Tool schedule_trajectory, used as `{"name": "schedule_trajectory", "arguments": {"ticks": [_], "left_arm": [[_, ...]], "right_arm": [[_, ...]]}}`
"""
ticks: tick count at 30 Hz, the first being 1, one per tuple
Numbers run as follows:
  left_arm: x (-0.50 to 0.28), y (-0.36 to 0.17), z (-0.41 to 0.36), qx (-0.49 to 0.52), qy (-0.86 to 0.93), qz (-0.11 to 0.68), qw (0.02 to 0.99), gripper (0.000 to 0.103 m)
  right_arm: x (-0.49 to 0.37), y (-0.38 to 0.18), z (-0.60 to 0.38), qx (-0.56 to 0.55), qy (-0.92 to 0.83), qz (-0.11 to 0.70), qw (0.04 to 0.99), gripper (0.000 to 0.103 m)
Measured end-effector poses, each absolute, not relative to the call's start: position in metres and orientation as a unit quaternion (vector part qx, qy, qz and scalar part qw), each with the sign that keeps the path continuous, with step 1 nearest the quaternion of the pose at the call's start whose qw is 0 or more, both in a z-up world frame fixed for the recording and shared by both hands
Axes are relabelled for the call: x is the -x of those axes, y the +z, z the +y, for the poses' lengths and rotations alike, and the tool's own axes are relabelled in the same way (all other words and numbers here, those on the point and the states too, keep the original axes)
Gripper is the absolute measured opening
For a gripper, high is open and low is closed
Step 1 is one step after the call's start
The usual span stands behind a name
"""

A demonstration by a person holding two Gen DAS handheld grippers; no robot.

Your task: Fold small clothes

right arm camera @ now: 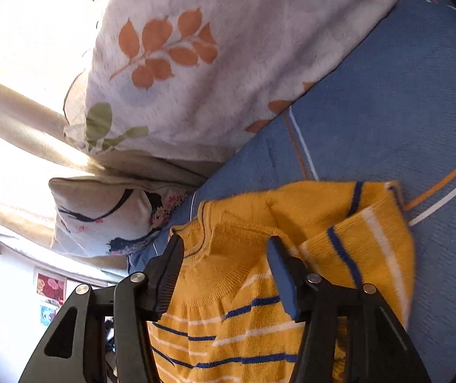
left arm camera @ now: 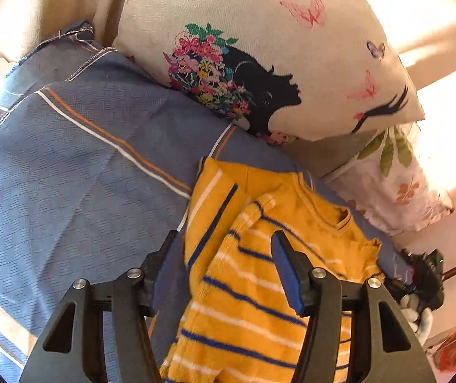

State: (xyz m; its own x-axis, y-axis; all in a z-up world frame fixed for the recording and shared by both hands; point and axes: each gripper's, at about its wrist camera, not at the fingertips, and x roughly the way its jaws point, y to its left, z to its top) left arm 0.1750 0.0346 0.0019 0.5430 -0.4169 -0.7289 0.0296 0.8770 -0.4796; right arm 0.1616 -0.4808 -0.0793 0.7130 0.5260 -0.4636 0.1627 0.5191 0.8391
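Observation:
A small yellow sweater point(left arm camera: 253, 274) with blue and white stripes lies on a blue patterned bedsheet point(left arm camera: 68, 159). Its sleeves are folded in over the body and its collar points toward the pillows. My left gripper point(left arm camera: 224, 242) is open just above it, one finger off its left edge, the other over the chest. In the right wrist view the same sweater point(right arm camera: 243, 287) lies under my right gripper point(right arm camera: 224, 249), which is open over the collar area. Neither gripper holds fabric.
A cream pillow printed with a woman's profile and flowers point(left arm camera: 259, 63) and a white leaf-print pillow point(right arm camera: 196, 63) lie at the head of the bed beyond the sweater. A dark object point(left arm camera: 425, 274) sits at the bed's right edge.

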Motion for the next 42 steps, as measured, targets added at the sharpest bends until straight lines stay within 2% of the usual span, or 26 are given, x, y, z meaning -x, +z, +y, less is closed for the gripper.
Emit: {"name": "schedule_trajectory", "arguments": {"ticks": [4, 10, 11, 12, 13, 14, 16, 17, 18, 23, 25, 27, 29, 30, 32, 34, 42], "left_arm": [[-0.162, -0.013, 0.030, 0.172, -0.123, 0.474, 0.855, 0.057], [-0.152, -0.034, 0.017, 0.135, -0.134, 0.494, 0.848, 0.062], [-0.151, -0.037, 0.014, 0.128, -0.138, 0.500, 0.845, 0.048], [-0.150, -0.038, 0.012, 0.123, -0.145, 0.501, 0.844, 0.034], [-0.149, -0.037, 0.014, 0.126, -0.147, 0.504, 0.842, 0.024], [-0.148, -0.034, 0.018, 0.134, -0.145, 0.503, 0.842, 0.019], [-0.144, -0.025, 0.029, 0.148, -0.140, 0.499, 0.843, 0.016], [-0.142, -0.023, 0.034, 0.150, -0.132, 0.497, 0.844, 0.010], [-0.139, -0.022, 0.037, 0.148, -0.123, 0.497, 0.846, 0.008], [-0.125, -0.023, 0.052, 0.143, -0.104, 0.498, 0.849, 0.008], [-0.117, -0.019, 0.058, 0.151, -0.107, 0.490, 0.852, 0.009], [-0.109, -0.012, 0.064, 0.160, -0.101, 0.477, 0.858, 0.014], [-0.103, -0.009, 0.066, 0.166, -0.098, 0.465, 0.864, 0.033], [-0.102, -0.008, 0.066, 0.167, -0.097, 0.460, 0.867, 0.038], [-0.099, -0.011, 0.062, 0.165, -0.101, 0.462, 0.866, 0.054], [-0.096, -0.016, 0.056, 0.156, -0.107, 0.470, 0.862, 0.057], [-0.088, -0.035, 0.056, 0.177, -0.113, 0.483, 0.850, 0.059]], "right_arm": [[-0.139, -0.067, -0.492, -0.459, 0.101, 0.363, 0.805, 0.065], [-0.090, -0.058, -0.459, -0.308, 0.072, 0.408, 0.857, 0.067], [-0.082, -0.059, -0.454, -0.284, 0.067, 0.412, 0.863, 0.067], [-0.076, -0.061, -0.447, -0.258, 0.069, 0.419, 0.868, 0.057], [-0.071, -0.063, -0.442, -0.239, 0.075, 0.427, 0.869, 0.033], [-0.066, -0.065, -0.439, -0.227, 0.073, 0.434, 0.869, 0.027], [-0.059, -0.066, -0.445, -0.233, 0.070, 0.433, 0.868, 0.018], [-0.057, -0.067, -0.451, -0.239, 0.064, 0.433, 0.867, 0.018], [-0.054, -0.068, -0.459, -0.244, 0.055, 0.433, 0.866, 0.018], [-0.051, -0.073, -0.466, -0.253, 0.042, 0.434, 0.863, 0.020], [-0.042, -0.061, -0.458, -0.227, 0.027, 0.419, 0.879, 0.022], [-0.036, -0.045, -0.442, -0.198, 0.019, 0.398, 0.896, 0.022], [-0.032, -0.029, -0.424, -0.170, 0.025, 0.377, 0.910, 0.026], [-0.030, -0.021, -0.413, -0.154, 0.030, 0.364, 0.918, 0.032], [-0.032, -0.011, -0.390, -0.131, 0.053, 0.344, 0.928, 0.035], [-0.041, -0.008, -0.365, -0.119, 0.080, 0.346, 0.927, 0.035], [-0.100, -0.036, -0.274, -0.127, 0.187, 0.435, 0.871, 0.035]]}}
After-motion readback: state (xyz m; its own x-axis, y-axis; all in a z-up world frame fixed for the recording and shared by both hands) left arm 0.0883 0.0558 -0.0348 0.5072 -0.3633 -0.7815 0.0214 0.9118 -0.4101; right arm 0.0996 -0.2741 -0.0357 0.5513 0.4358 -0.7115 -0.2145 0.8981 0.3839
